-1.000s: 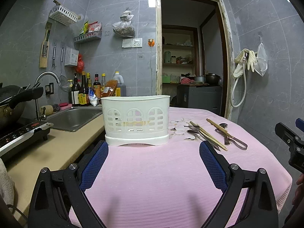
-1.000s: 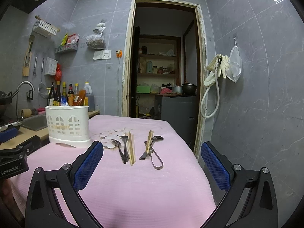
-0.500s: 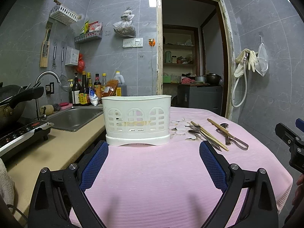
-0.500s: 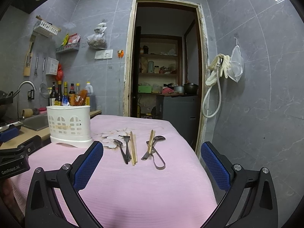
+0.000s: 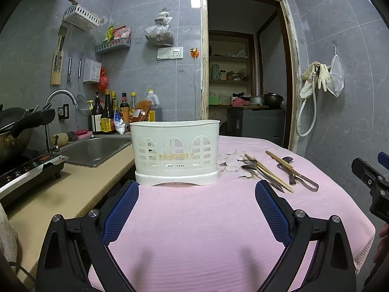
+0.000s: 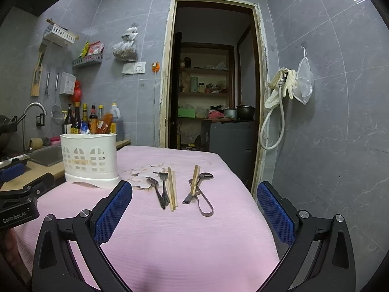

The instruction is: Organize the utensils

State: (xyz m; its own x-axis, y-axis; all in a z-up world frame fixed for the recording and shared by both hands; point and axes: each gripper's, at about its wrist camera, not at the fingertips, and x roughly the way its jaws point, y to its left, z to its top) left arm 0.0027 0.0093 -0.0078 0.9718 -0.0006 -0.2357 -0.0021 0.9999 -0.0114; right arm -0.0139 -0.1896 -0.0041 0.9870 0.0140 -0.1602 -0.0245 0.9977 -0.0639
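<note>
A white plastic utensil holder stands on the pink tablecloth, straight ahead of my open, empty left gripper. It also shows at the left in the right wrist view. Two groups of utensils lie to its right: spoons with a pair of chopsticks, and another pair of chopsticks with a spoon and metal tongs. In the left wrist view they lie at the right. My right gripper is open and empty, just short of the utensils.
A counter with a steel sink, sauce bottles and an induction hob with a wok lies to the left. An open doorway is behind the table. The tablecloth's right edge drops off by the wall.
Both grippers have drifted slightly; the holder and utensils sit a little lower and nearer in the views. Nothing was taken hold of.
</note>
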